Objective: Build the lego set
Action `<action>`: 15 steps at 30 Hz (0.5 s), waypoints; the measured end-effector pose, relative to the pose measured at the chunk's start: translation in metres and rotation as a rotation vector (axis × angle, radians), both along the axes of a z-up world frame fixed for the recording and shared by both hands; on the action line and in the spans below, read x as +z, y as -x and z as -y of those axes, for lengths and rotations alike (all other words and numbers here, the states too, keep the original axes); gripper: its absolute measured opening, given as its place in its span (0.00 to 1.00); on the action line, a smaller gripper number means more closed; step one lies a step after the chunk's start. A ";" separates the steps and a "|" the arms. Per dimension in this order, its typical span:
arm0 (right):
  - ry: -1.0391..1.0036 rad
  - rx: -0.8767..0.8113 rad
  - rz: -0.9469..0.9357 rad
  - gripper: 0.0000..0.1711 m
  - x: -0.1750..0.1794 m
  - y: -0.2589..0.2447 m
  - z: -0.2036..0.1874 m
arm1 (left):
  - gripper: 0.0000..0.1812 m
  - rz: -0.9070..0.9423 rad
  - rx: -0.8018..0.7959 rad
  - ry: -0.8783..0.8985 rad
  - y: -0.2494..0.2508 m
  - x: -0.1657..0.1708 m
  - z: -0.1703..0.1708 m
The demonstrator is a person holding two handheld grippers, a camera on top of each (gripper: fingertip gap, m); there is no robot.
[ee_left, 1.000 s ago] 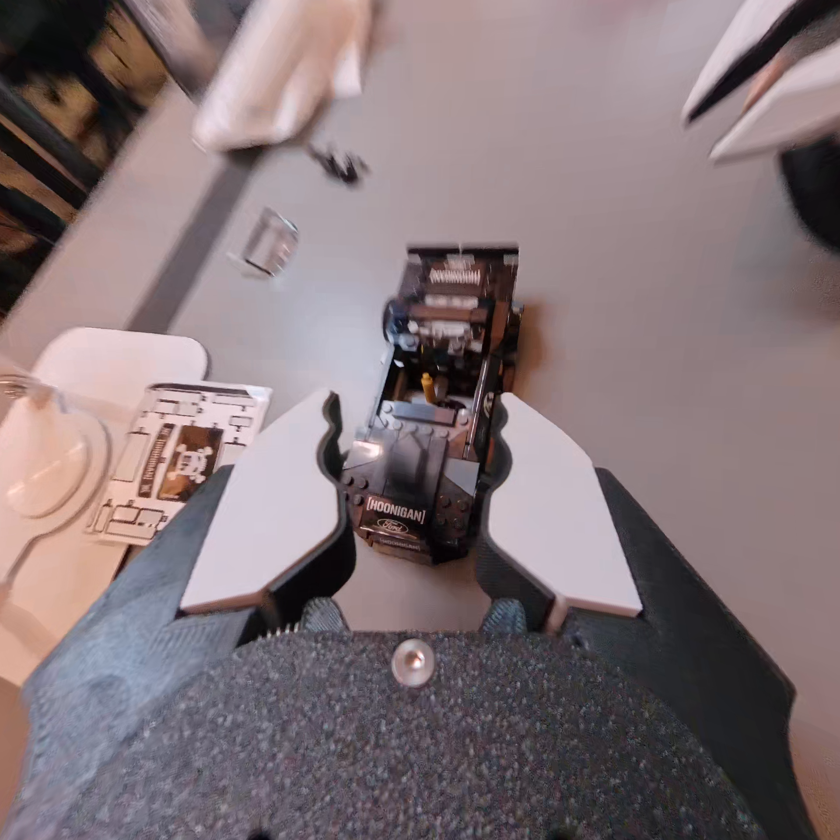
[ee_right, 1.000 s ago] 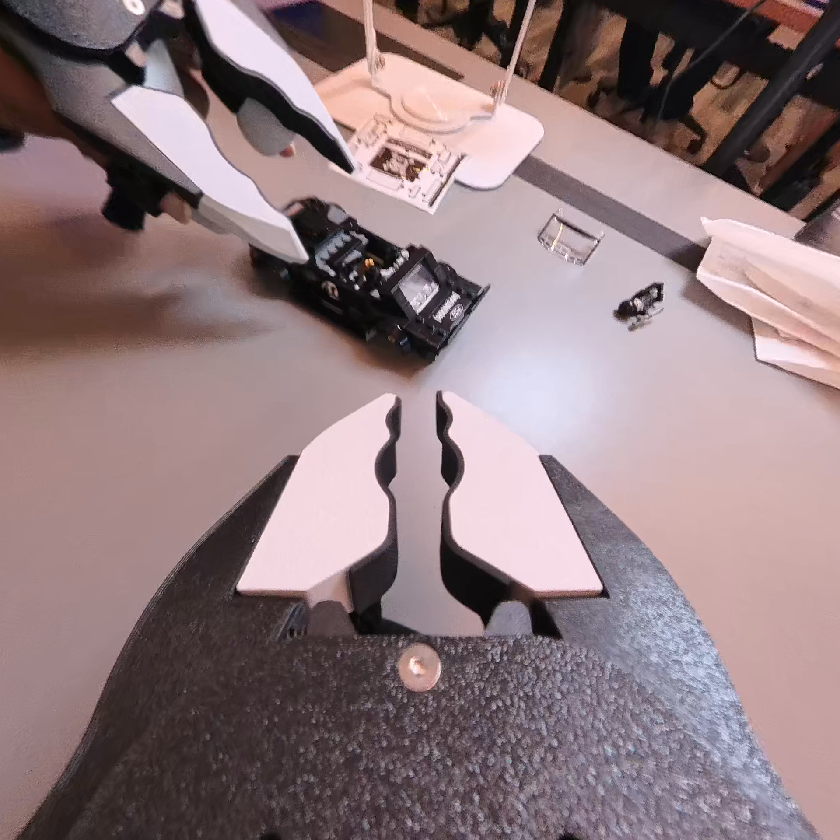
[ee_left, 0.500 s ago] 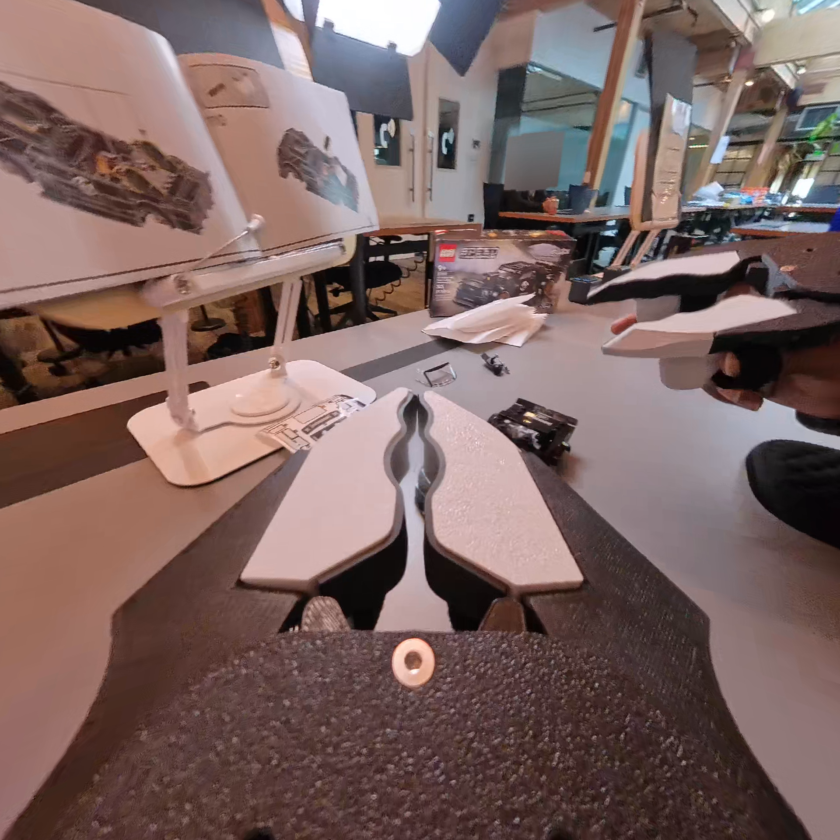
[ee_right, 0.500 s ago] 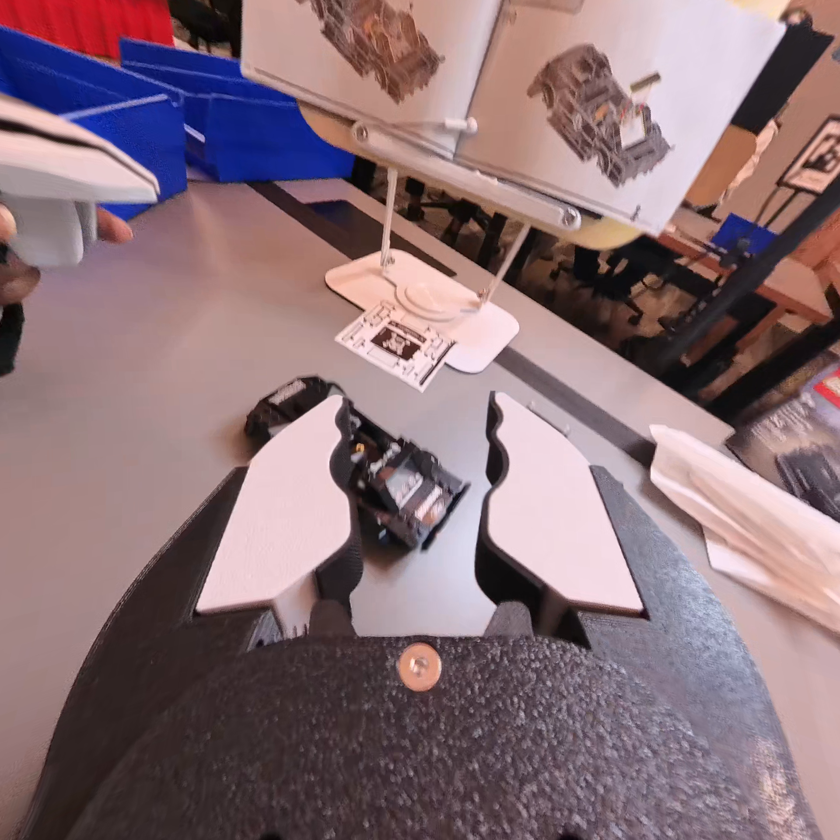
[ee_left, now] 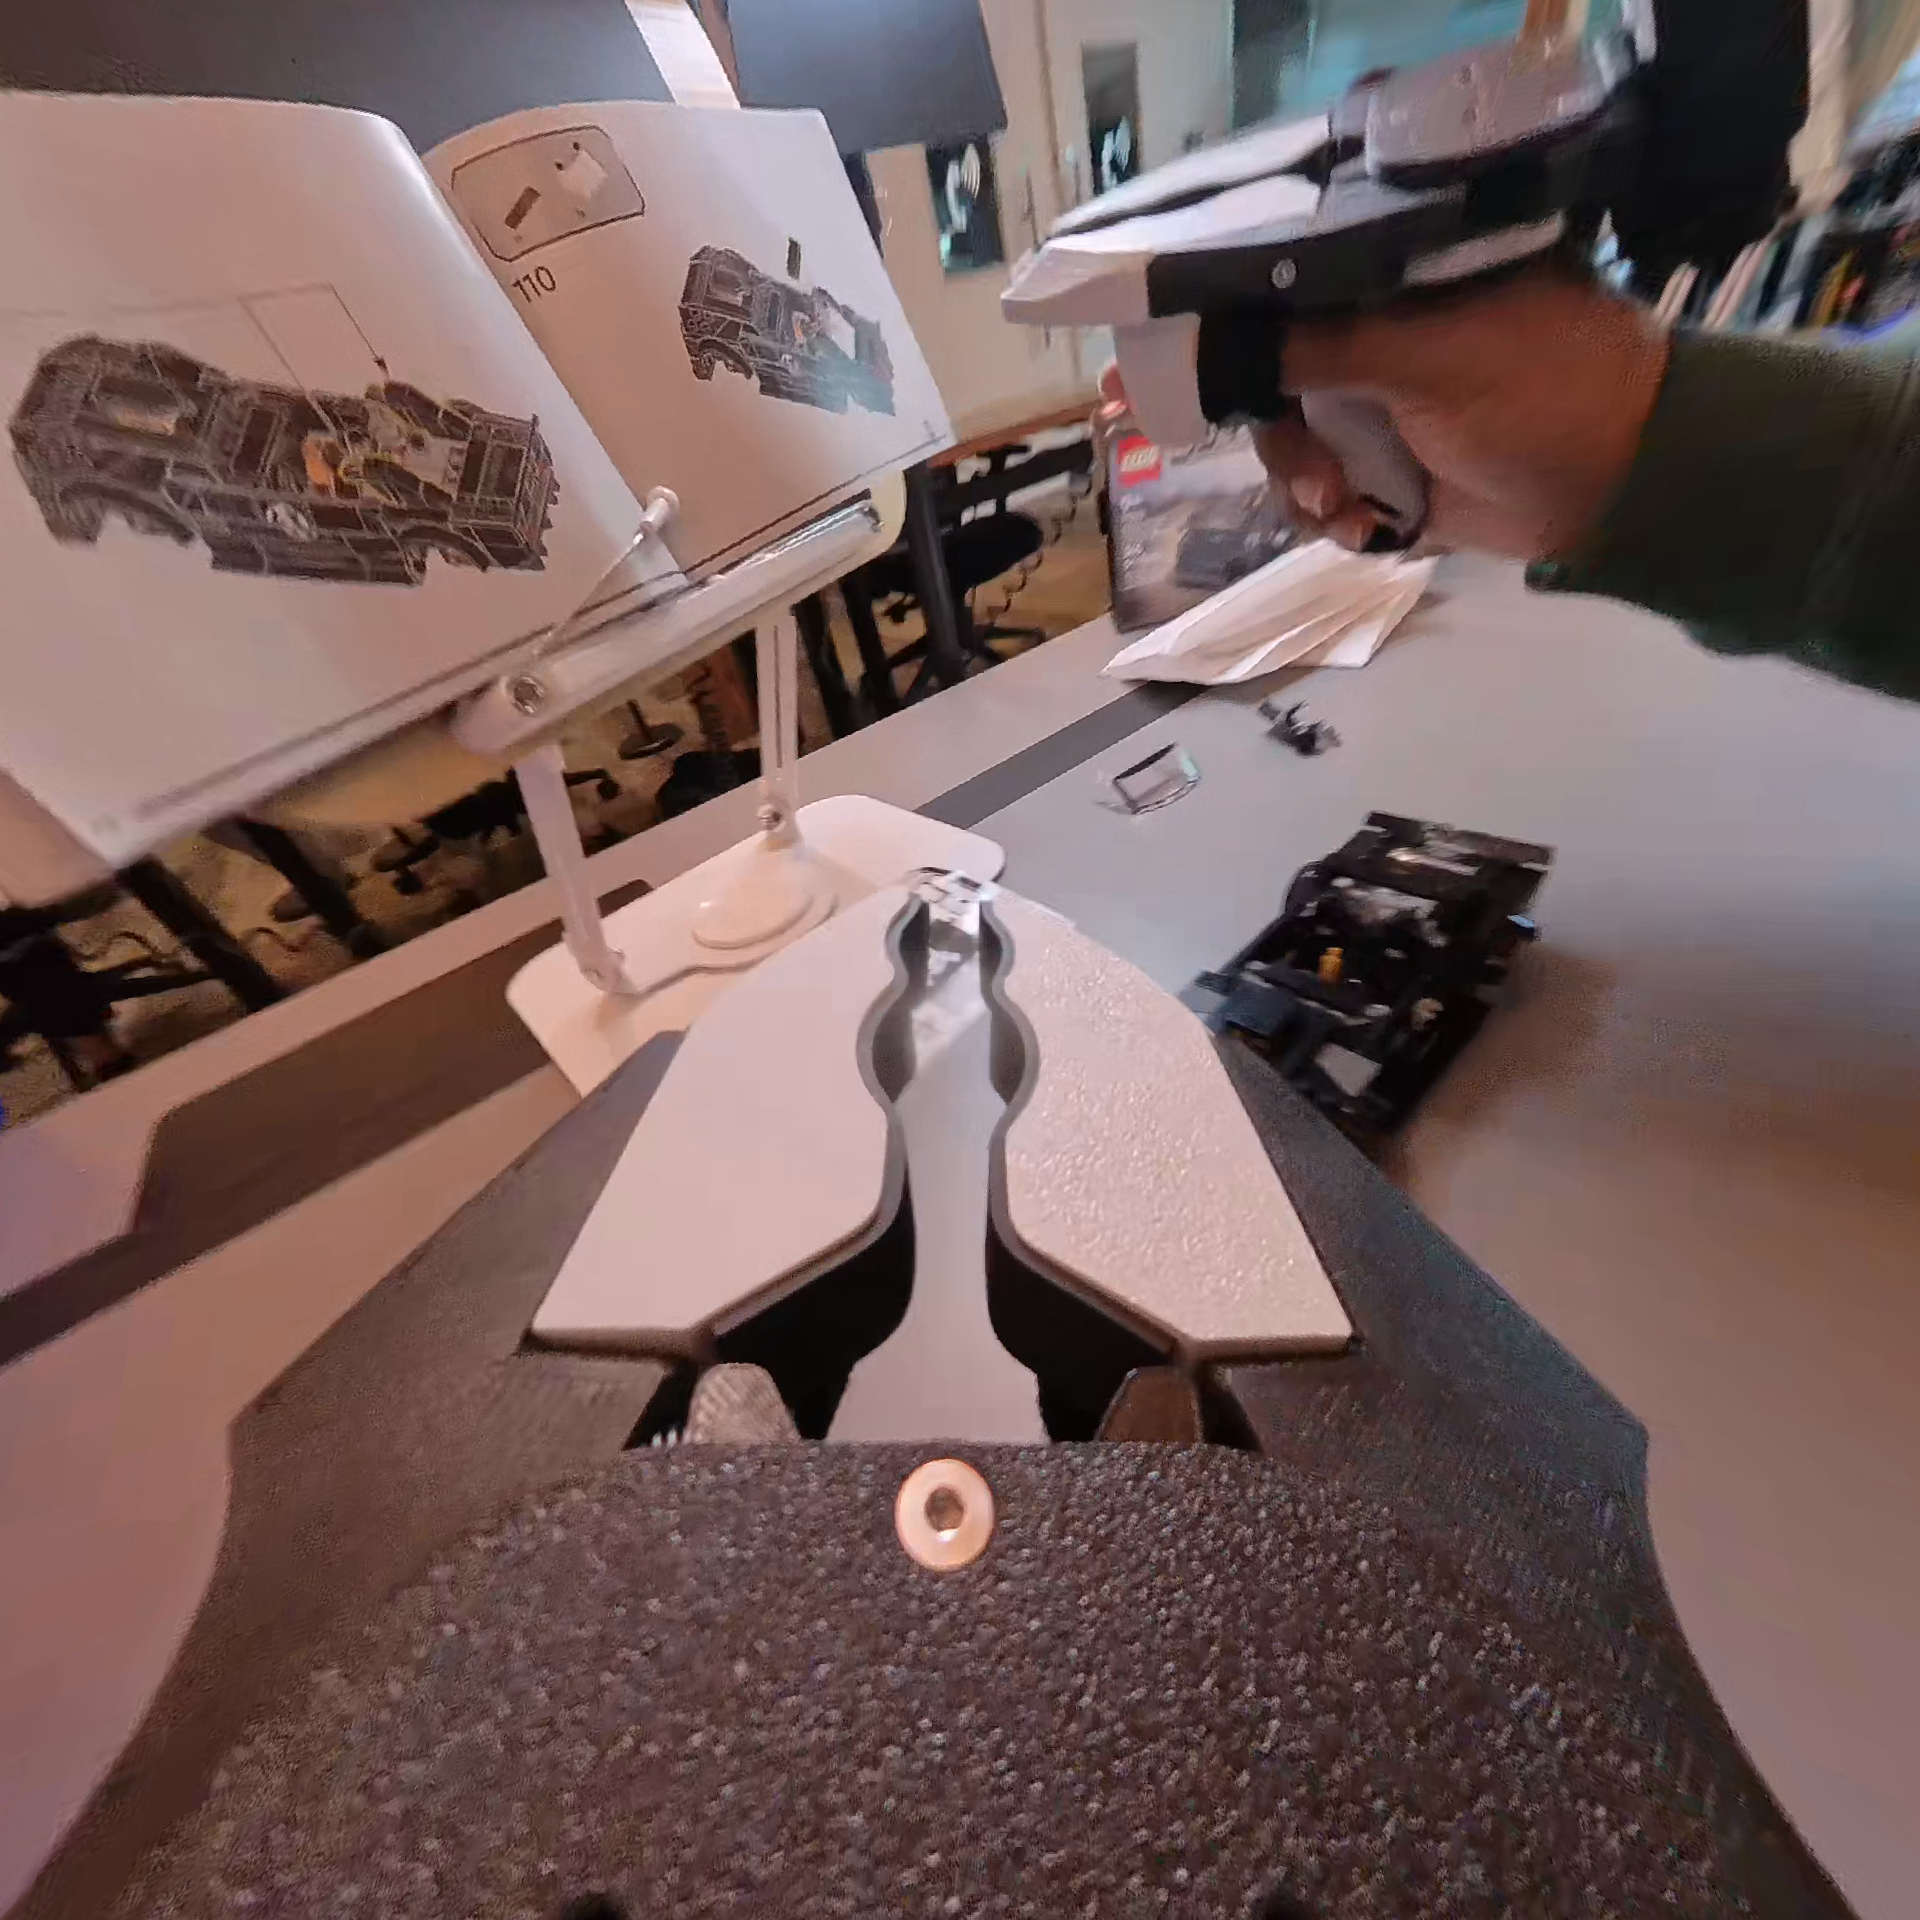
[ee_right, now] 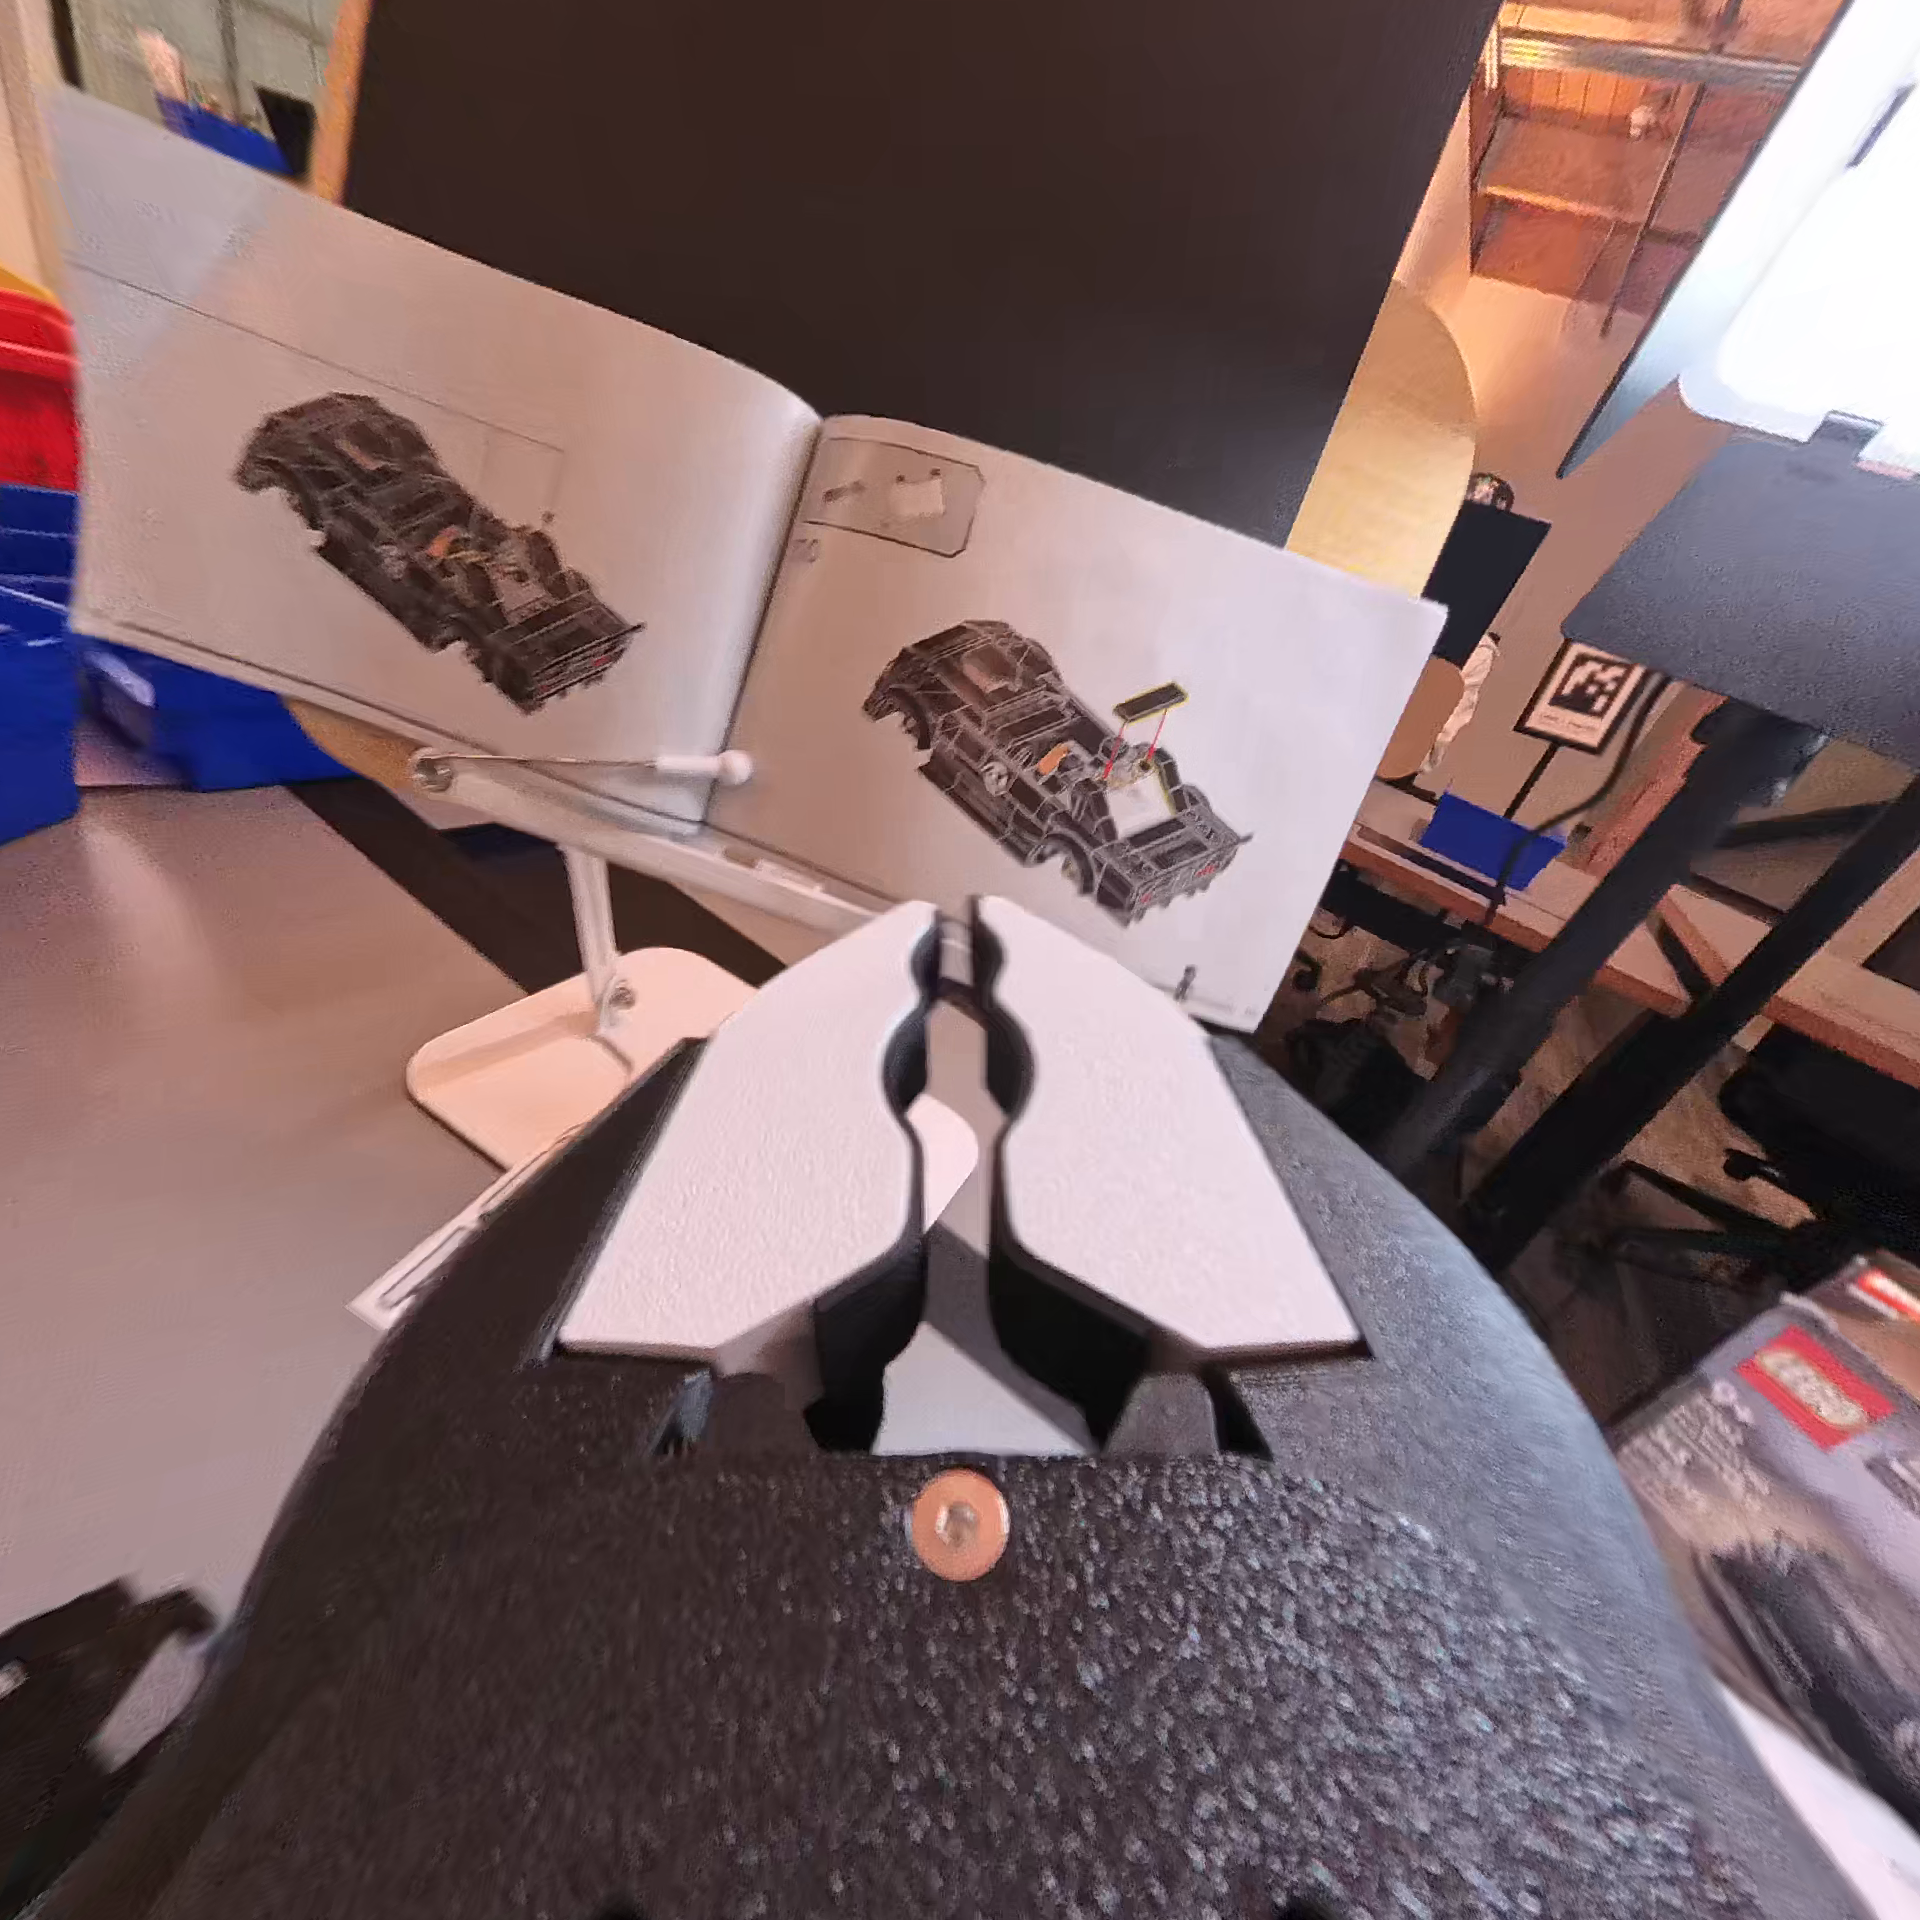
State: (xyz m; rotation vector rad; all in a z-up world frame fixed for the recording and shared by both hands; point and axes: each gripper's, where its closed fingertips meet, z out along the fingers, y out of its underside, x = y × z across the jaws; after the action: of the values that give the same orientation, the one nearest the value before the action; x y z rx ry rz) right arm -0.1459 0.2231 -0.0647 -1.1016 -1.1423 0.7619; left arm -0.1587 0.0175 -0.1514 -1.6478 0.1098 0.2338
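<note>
The black lego car (ee_left: 1371, 956), partly built, sits on the grey table (ee_left: 1662, 1143) to the right of my left gripper (ee_left: 943, 912). The left gripper is shut and empty, held above the table and pointing at the stand's base. My right gripper (ee_right: 958, 923) is shut and empty, raised and facing the open instruction booklet (ee_right: 727, 623). It shows in the left wrist view (ee_left: 1049, 275) high at the upper right, in a person's hand. A clear lego piece (ee_left: 1148, 777) and a small black piece (ee_left: 1299, 725) lie beyond the car.
The booklet (ee_left: 312, 416) rests on a white stand (ee_left: 769, 914) at the table's far edge, with a sticker sheet (ee_right: 436, 1257) by its base. White paper bags (ee_left: 1278, 623) and the lego box (ee_left: 1174, 520) lie at the back right. The box also shows in the right wrist view (ee_right: 1787, 1455). About 20 cm separates my left fingertips from my right. The black lego car (ee_left: 1371, 956) lies some 20 cm from my left tips, 25 cm from my right tips.
My left gripper let go of the car, shut and drew back from it. My right gripper opened over the car, then shut and rose to face the booklet.
</note>
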 end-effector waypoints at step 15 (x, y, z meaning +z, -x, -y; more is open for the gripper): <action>0.025 -0.069 0.157 0.57 -0.001 0.088 -0.087 | 0.16 -0.382 0.297 0.420 0.115 0.045 -0.137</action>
State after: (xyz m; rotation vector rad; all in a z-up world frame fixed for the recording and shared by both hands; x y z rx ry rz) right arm -0.2336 0.3101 -0.0661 -1.2323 -1.2219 0.6461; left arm -0.2739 0.1548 -0.1062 -2.0184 0.2138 0.7967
